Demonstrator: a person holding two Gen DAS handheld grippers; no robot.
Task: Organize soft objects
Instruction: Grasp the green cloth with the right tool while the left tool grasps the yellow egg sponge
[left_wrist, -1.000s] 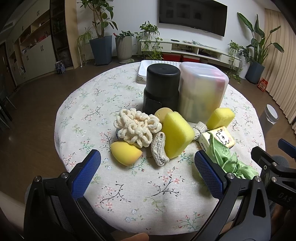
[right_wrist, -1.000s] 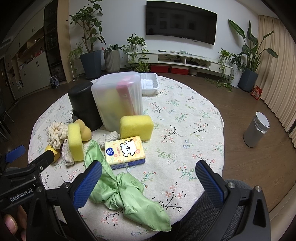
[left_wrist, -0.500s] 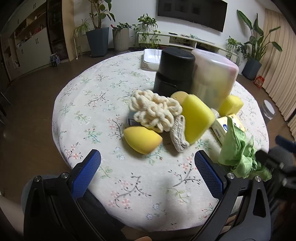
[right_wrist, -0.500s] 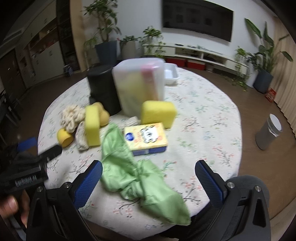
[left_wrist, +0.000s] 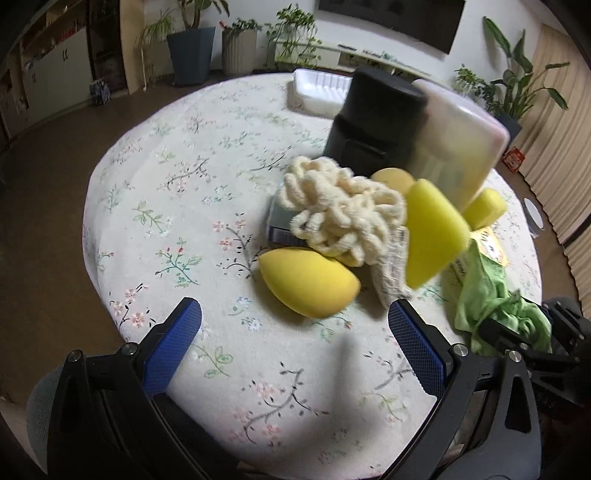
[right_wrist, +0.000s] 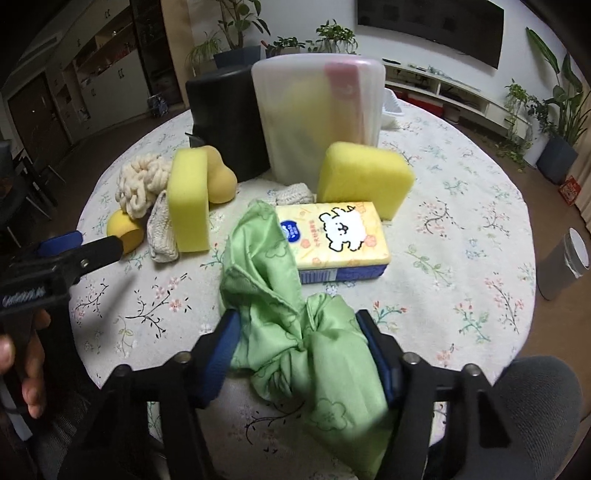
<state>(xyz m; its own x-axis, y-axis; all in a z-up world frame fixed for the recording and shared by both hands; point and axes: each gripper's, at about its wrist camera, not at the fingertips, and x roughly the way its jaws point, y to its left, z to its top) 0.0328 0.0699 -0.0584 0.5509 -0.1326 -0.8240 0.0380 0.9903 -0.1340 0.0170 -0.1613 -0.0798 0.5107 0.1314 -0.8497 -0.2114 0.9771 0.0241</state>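
A crumpled green cloth (right_wrist: 303, 325) lies at the near edge of the round flowered table (right_wrist: 461, 206). My right gripper (right_wrist: 299, 332) is closing around it, and both blue pads touch the cloth's sides. My left gripper (left_wrist: 295, 332) stands open above bare tablecloth, just short of a yellow egg-shaped sponge (left_wrist: 306, 284). Behind that sponge sit a cream knitted scrubber (left_wrist: 340, 210) and an upright yellow sponge (left_wrist: 428, 236). A tissue pack (right_wrist: 340, 236) lies just beyond the cloth, with a yellow sponge block (right_wrist: 362, 177) behind it.
A black canister (right_wrist: 225, 110) and a translucent lidded container (right_wrist: 317, 110) stand side by side mid-table. A white tray (left_wrist: 317, 92) lies at the far edge. A small grey bin (right_wrist: 565, 266) stands on the floor to the right. A person's fingers (right_wrist: 33, 384) hold the left gripper.
Both grippers have come down and in toward the table. The right jaws have narrowed from wide open onto the green cloth. The left jaws have stayed wide.
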